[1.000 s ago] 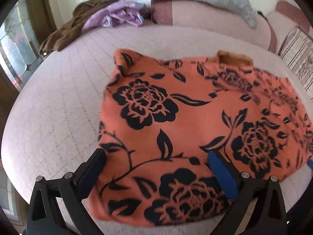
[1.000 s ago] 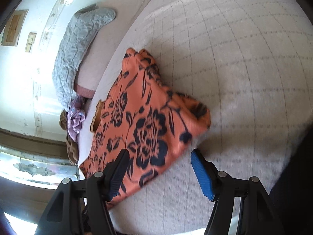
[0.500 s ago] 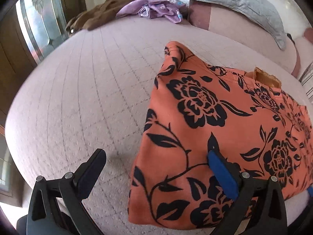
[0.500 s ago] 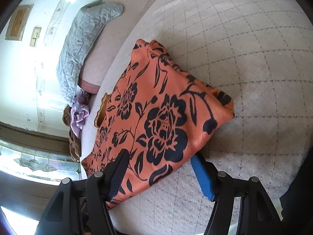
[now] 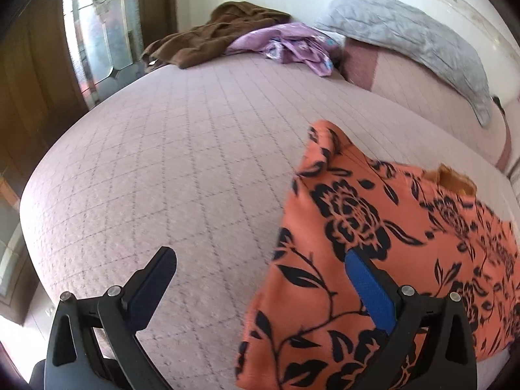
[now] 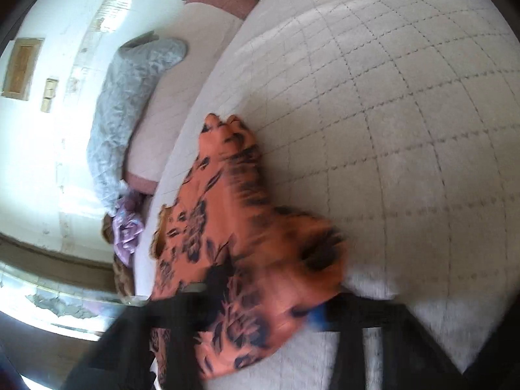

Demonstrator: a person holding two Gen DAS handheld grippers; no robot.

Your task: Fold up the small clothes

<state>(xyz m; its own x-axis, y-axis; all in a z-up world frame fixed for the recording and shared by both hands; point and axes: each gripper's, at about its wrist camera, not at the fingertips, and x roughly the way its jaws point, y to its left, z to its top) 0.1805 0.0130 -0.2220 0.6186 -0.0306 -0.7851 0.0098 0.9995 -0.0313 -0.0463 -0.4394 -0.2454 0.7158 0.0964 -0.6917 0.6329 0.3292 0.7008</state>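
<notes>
1. Orange floral garment [image 5: 373,260]: a small piece of clothing with a black flower print, laid on the quilted bed [image 5: 195,178]. In the left wrist view it is seen at the right and near side, mostly flat, with one corner raised at its far end. A brown inner patch, probably a label or lining, is shown at its far edge.

2. Right tongs [image 6: 260,299]: seen blurred, closing at this moment, with a bunched near edge of the garment caught between the jaws. The cloth is gathered there, judged to be taken up so that the edge can be carried over for a fold.

3. Left tongs [image 5: 260,276]: held wide open and empty. The left finger is placed over bare quilt and the blue-padded right finger over the garment's left edge; whether the cloth is touched cannot be told. A grasp of that edge is judged to be the likely purpose.

4. Brown garment [image 5: 211,39] and purple garment [image 5: 292,45]: heaped at the far side of the bed, well apart from the work, probably awaiting their turn.

5. Grey quilted pillow [image 5: 416,42]: laid along the far right.
</notes>
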